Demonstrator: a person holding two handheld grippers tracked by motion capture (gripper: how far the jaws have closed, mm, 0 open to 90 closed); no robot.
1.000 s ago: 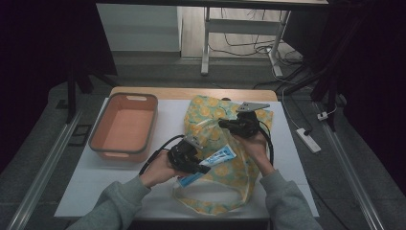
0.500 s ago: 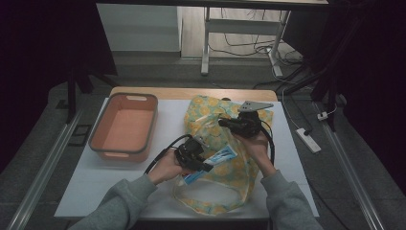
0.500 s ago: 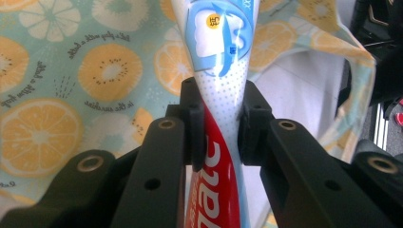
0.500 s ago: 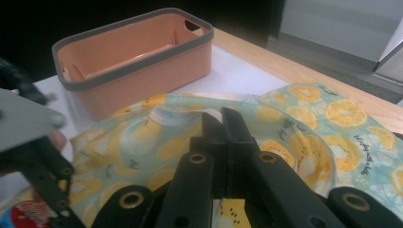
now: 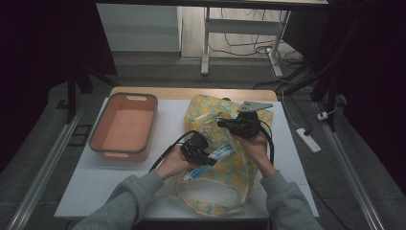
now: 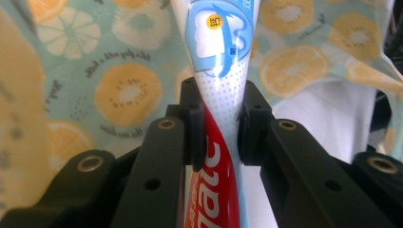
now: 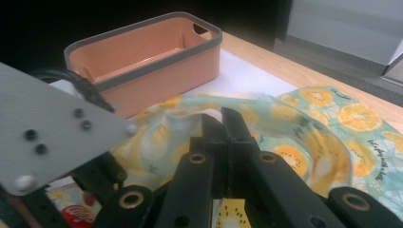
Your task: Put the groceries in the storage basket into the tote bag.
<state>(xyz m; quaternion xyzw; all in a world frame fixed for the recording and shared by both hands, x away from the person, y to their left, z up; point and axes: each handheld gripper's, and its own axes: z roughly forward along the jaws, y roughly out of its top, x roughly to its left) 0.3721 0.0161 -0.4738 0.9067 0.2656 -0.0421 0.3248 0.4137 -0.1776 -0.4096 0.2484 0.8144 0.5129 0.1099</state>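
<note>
Left gripper [image 5: 207, 154] near desk's front edge, jaws pinching toothpaste tube [image 6: 219, 90] mid-length; tube's long axis points onward toward bag [image 5: 225, 167] mouth. Beyond, right gripper [image 7: 223, 124], jaws pressed together on bag rim, lifting it open.

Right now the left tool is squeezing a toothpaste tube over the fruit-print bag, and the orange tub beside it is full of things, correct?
Not quite: the orange tub is empty, as the high view shows. The rest holds: the left tool is squeezing the toothpaste tube over the fruit-print bag.
</note>
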